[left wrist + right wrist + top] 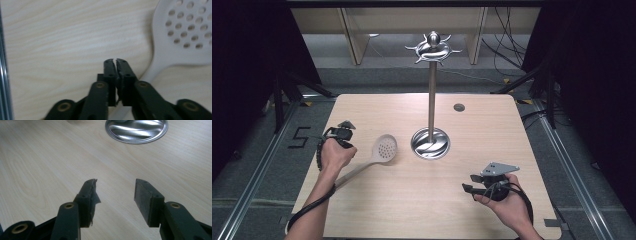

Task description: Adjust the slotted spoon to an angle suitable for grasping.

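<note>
A pale slotted spoon [385,148] lies on the wooden table [492,130], its handle [357,171] running toward the front left. My left gripper [348,145] is over that handle, just behind the head. In the left gripper view its jaws are shut, pads together [115,61], and the handle [152,71] passes beneath them; the holed head [190,27] is at the upper right. Nothing shows between the pads. My right gripper [468,182] rests low at the front right, open and empty [115,192]. A steel hook stand [432,90] rises from its round base [430,143] [136,131].
The stand's crown of hooks [432,48] spreads above the table's far half. A small grey disc [459,107] sits in the tabletop behind the stand. Dark curtains flank both sides, and the table's left edge runs close to my left hand.
</note>
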Motion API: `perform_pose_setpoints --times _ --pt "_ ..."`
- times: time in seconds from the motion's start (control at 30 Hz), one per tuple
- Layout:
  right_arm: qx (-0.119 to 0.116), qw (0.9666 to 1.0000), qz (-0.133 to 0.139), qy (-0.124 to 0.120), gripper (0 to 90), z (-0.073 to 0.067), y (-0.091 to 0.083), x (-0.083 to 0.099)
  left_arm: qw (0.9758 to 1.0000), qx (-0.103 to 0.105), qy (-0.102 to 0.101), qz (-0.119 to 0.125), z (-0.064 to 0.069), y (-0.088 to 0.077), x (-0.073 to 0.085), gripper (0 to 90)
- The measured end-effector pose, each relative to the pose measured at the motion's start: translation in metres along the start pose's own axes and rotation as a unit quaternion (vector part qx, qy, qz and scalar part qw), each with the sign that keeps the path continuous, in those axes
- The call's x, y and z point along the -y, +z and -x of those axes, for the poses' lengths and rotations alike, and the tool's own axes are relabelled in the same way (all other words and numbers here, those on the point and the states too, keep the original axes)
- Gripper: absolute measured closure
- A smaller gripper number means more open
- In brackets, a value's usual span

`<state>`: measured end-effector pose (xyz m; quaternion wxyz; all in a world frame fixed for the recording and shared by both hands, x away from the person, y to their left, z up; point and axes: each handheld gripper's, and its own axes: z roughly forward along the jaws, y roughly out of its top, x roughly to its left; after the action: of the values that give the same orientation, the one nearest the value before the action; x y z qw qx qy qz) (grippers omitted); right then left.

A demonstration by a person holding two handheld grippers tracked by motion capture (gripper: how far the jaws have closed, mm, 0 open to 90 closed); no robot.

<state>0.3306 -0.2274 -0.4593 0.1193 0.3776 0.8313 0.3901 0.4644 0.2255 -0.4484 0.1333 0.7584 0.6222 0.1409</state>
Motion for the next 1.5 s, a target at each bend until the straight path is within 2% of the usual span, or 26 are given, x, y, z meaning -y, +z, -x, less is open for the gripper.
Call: perform_pose_setpoints --times 0.03,0.07,0.13,0.17,0.23,0.27,0.37,0.47,0.53,0.57,0.63,0.73,0.77,0.8,0.83,0.87,1.03,1.1,1.17,1.2,1.27,1.37,1.4,1.43,1.5 --pt "-0.002 1.0000 0.000 0.009 52.5 -0.001 0.000 0.000 1.0000 0.000 -0.006 0.003 0.003 0.005 -0.002 89.2" --pt "-0.003 1.0000 0.000 0.003 52.5 0.000 0.000 0.000 0.9997 0.013 -0.020 0.010 0.008 0.014 -0.005 89.5" --pt "-0.003 1.0000 0.001 -0.001 52.5 0.001 0.000 0.000 0.9996 0.015 -0.024 0.008 0.010 0.017 -0.006 89.5" --pt "-0.003 1.0000 0.002 -0.001 52.5 0.001 0.001 0.000 0.9993 0.022 -0.027 0.008 0.012 0.021 -0.006 89.6" --pt "-0.004 1.0000 -0.001 0.004 52.5 0.000 0.000 0.000 0.9991 0.028 -0.031 0.009 0.017 0.025 -0.007 89.6" --pt "-0.003 1.0000 -0.001 0.003 52.5 0.000 0.000 0.000 0.9991 0.035 -0.023 0.004 0.021 0.027 -0.008 89.6" --pt "-0.002 1.0000 0.000 0.001 52.5 0.000 0.001 0.000 0.9990 0.039 -0.020 -0.004 0.025 0.029 -0.009 89.6" --pt "-0.002 1.0000 0.000 0.001 52.5 0.000 0.000 0.001 0.9986 0.046 -0.023 -0.012 0.029 0.034 -0.008 89.7" --pt "-0.003 1.0000 -0.001 0.007 52.5 0.000 0.000 0.001 0.9986 0.046 -0.024 -0.010 0.030 0.036 -0.007 89.7" --pt "-0.004 1.0000 -0.001 0.002 52.5 0.001 0.001 0.001 0.9987 0.044 -0.023 -0.008 0.030 0.036 -0.007 89.7" --pt "-0.005 1.0000 -0.004 -0.001 52.4 0.001 0.001 0.001 0.9988 0.043 -0.019 -0.011 0.030 0.036 -0.007 89.6" --pt "-0.004 1.0000 -0.003 -0.007 52.2 0.001 0.002 0.001 0.9988 0.045 -0.018 -0.003 0.031 0.034 -0.005 89.7" --pt "-0.006 0.9998 -0.010 0.014 52.0 -0.001 0.001 0.001 0.9989 0.044 -0.014 -0.001 0.032 0.034 -0.003 89.7" --pt "-0.002 1.0000 -0.008 -0.002 51.6 0.001 0.001 0.001 0.9989 0.046 -0.004 0.005 0.035 0.033 -0.001 89.6" --pt "-0.002 1.0000 -0.008 -0.002 51.6 0.001 0.001 0.001 0.9989 0.046 -0.004 0.005 0.035 0.033 -0.001 89.7" --pt "-0.006 0.9998 -0.014 0.010 51.3 -0.001 0.002 0.001 0.9988 0.047 0.001 0.012 0.036 0.034 0.001 89.6" --pt "-0.004 0.9999 -0.011 0.006 51.2 -0.001 0.002 0.001 0.9988 0.046 0.002 0.015 0.036 0.035 0.002 89.5" --pt "-0.004 0.9999 -0.013 0.009 51.1 -0.001 0.001 0.001 0.9986 0.050 0.012 0.016 0.038 0.034 0.003 89.5" --pt "-0.004 0.9999 -0.013 0.010 51.1 -0.001 0.001 0.001 0.9977 0.063 0.015 0.019 0.039 0.033 0.005 89.5" --pt "-0.004 0.9998 -0.014 0.012 51.1 -0.001 0.001 0.001 0.9972 0.066 0.013 0.033 0.041 0.034 0.008 89.5" --pt "-0.004 0.9998 -0.014 0.010 51.1 -0.001 0.002 0.001 0.9967 0.078 0.018 0.018 0.044 0.030 0.011 89.5" --pt "-0.003 0.9999 -0.014 0.009 51.0 -0.001 0.001 0.001 0.9962 0.083 0.022 0.014 0.051 0.026 0.017 89.6" --pt "-0.002 0.9999 -0.012 0.005 50.9 -0.001 0.002 0.001 0.9962 0.082 0.025 0.013 0.054 0.024 0.020 89.5" --pt "-0.005 0.9998 -0.016 0.014 50.8 -0.002 0.001 0.001 0.9962 0.081 0.028 0.015 0.057 0.023 0.022 89.5" --pt "-0.007 0.9997 -0.016 0.014 50.7 -0.002 0.001 0.001 0.9965 0.073 0.034 0.022 0.064 0.020 0.028 89.5"
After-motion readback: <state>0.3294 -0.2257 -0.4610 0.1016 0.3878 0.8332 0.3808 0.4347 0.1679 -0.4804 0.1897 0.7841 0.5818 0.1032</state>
